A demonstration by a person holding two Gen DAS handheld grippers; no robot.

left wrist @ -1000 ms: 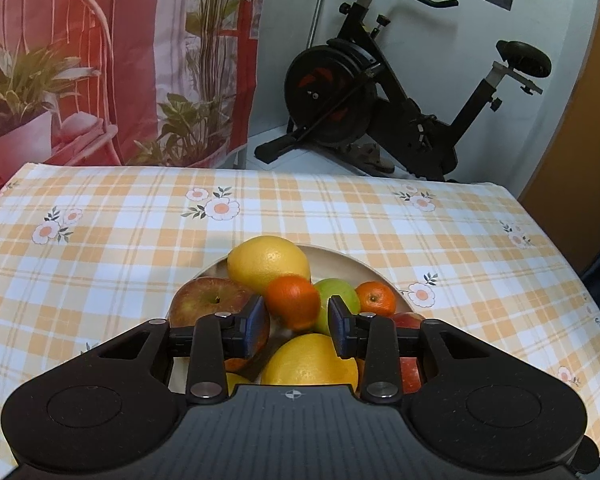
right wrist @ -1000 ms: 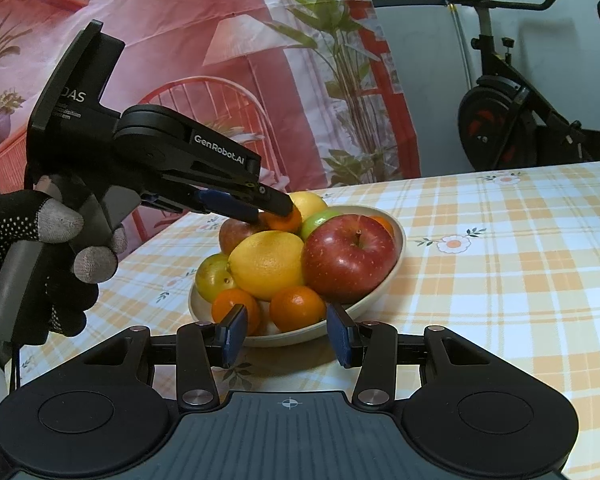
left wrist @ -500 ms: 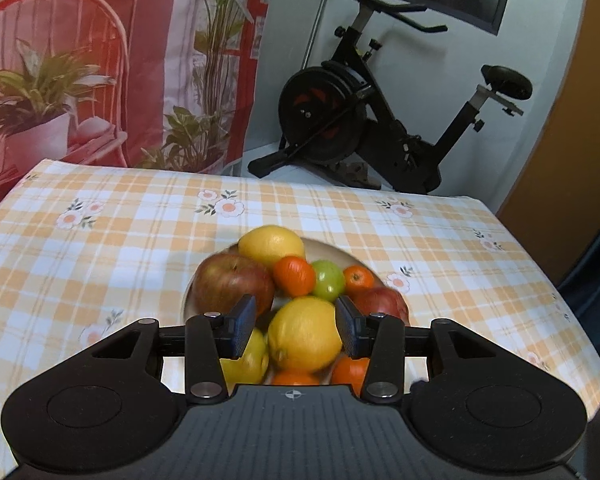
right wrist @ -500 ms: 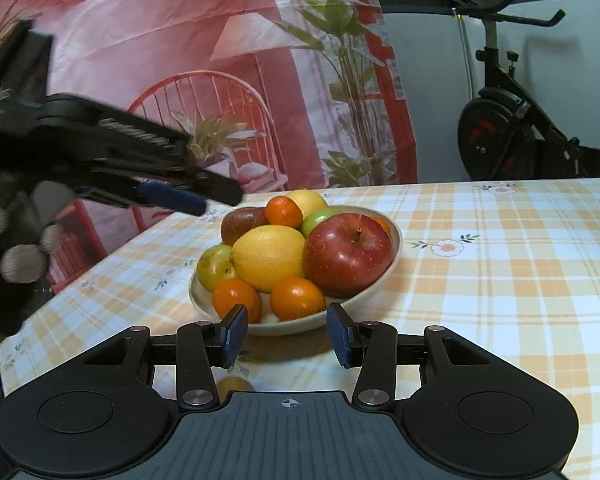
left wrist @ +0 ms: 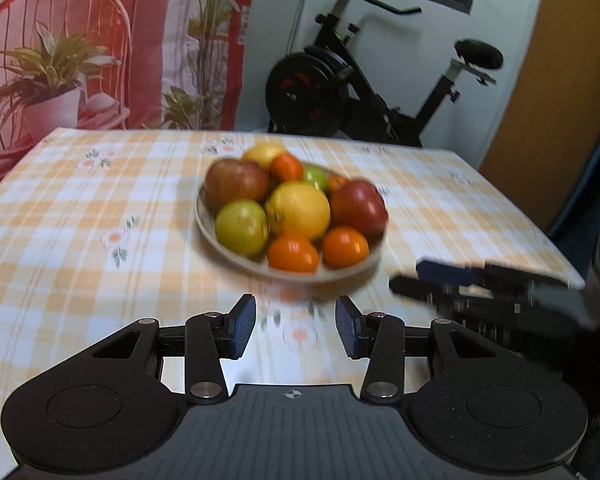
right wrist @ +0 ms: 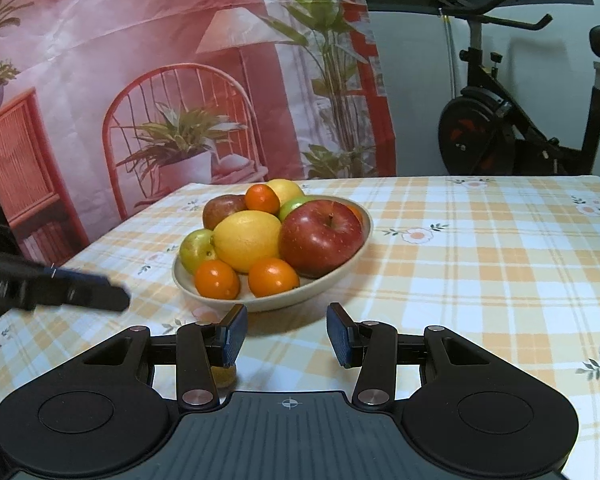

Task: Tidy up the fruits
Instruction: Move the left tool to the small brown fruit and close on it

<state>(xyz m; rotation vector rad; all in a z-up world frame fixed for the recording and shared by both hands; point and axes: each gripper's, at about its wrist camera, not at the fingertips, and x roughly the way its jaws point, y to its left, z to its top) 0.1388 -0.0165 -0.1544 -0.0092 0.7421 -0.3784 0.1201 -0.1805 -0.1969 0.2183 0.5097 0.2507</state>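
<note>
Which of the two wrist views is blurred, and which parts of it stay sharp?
Left wrist view: fruit bowl and tablecloth smeared by motion blur, its own fingers crisp. Right wrist view: bowl sharp, only the left gripper at the left edge blurred.

Matt black plastic gripper bodies [right wrist: 288, 336], ribbed blue pads [right wrist: 233, 334]; matt ceramic bowl [right wrist: 332, 280] ahead; glossy-skinned apple [right wrist: 320, 236]; checked cloth tablecloth [right wrist: 480, 264].

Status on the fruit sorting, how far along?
Done: fruit is piled in the bowl, a small orange on top. In hand: nothing; left gripper and right gripper are both empty, short of the bowl. Left: one yellowish fruit sits on the tablecloth beneath the right gripper.
</note>
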